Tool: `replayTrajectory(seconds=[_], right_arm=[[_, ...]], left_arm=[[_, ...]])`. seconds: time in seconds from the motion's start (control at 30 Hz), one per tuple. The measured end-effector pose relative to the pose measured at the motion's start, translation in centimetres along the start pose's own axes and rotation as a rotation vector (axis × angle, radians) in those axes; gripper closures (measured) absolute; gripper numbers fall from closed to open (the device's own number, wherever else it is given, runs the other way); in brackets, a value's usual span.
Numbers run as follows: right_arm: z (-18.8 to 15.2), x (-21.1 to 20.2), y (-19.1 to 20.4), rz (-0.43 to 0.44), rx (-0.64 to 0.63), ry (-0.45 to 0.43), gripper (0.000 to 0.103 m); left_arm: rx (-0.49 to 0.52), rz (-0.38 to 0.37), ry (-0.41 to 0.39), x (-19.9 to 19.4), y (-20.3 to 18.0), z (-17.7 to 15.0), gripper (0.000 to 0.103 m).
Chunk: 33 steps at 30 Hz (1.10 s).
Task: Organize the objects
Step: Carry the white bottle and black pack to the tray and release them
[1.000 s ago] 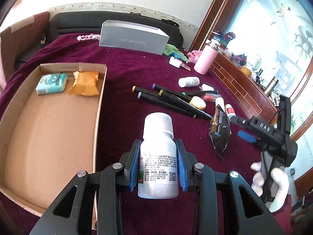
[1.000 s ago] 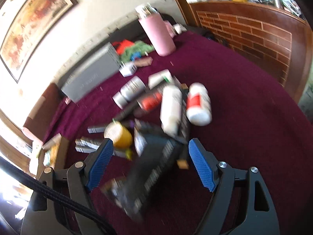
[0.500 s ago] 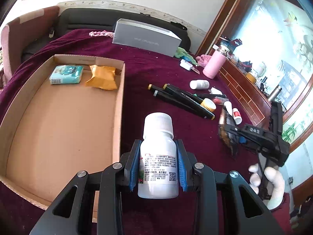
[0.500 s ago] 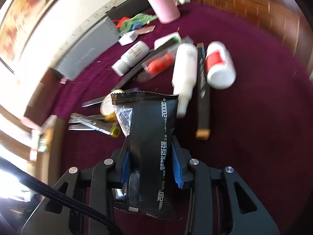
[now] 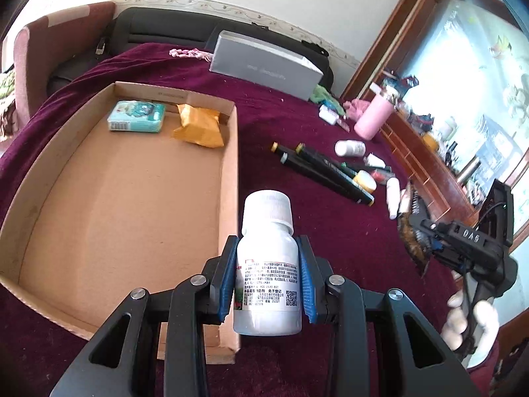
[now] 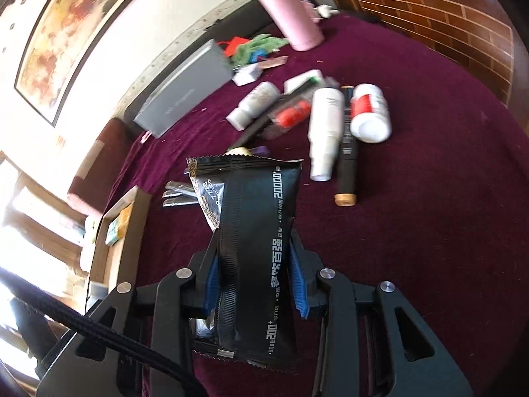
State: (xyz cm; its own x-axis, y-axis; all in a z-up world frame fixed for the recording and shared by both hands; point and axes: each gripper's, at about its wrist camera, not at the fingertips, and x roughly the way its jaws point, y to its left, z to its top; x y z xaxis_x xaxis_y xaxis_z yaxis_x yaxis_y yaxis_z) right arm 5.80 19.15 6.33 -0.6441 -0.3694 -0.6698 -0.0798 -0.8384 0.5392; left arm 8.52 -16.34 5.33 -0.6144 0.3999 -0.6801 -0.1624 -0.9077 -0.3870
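We see the left gripper (image 5: 267, 281) pinching a white bottle (image 5: 267, 271) by its sides, cap pointing away, held just right of the near right corner of the cardboard tray (image 5: 228, 178). The right gripper (image 6: 254, 274) has just closed its fingers, and they now squeeze a black snack packet (image 6: 251, 231) that stands up between the blue pads, lifted off the maroon tabletop (image 6: 413, 215).

Our left view alone shows the inside of the tray, where a teal pack (image 5: 137, 116) and a yellow pouch (image 5: 198, 125) lie at the far end; it also catches the right gripper (image 5: 426, 235) at the right edge with its packet and the gloved hand (image 5: 469, 324) below. Our right view shows the loose pile more clearly: white bottles (image 6: 325, 132), a red-labelled bottle (image 6: 370, 112) and a black marker (image 6: 347, 155), far beyond the packet. A grey box (image 6: 185, 96) and a pink flask (image 6: 291, 13) stand at the far side. The packet hides part of the markers behind it.
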Motion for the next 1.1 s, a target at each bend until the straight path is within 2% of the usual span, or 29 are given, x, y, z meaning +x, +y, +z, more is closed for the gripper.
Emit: replayTrajectory(seconds=[0.13,0.33,0.47,0.6,0.87,1.1], right_arm=[[-0.1,0.7,3.7,0.037,-0.079,0.031,0.069],[0.2,2.7,10.8,0.159,-0.182,0.097,0.069],[-0.1,5.3,15.5,0.215,-0.233,0.153,0.069],[-1.0,9.5,19.8,0.230,-0.268,0.236,0.069],[-2.8,16.1,24.0,0.146,-0.320,0.336,0.069],[-3.5,19.8,24.8,0.026,-0.345,0.349,0.069]], left_arm=[[-0.021,0.013,-0.047,-2.6,2.0,1.6,0.074],[0.018,0.147,-0.097,-5.1,5.3,5.2,0.074],[0.031,0.209,-0.078,-3.9,7.3,7.3,0.074],[0.008,0.219,-0.023,-1.3,9.7,8.6,0.074],[0.024,0.255,0.069,3.3,12.3,9.3,0.074],[0.018,0.222,0.118,5.4,12.5,9.3,0.074]])
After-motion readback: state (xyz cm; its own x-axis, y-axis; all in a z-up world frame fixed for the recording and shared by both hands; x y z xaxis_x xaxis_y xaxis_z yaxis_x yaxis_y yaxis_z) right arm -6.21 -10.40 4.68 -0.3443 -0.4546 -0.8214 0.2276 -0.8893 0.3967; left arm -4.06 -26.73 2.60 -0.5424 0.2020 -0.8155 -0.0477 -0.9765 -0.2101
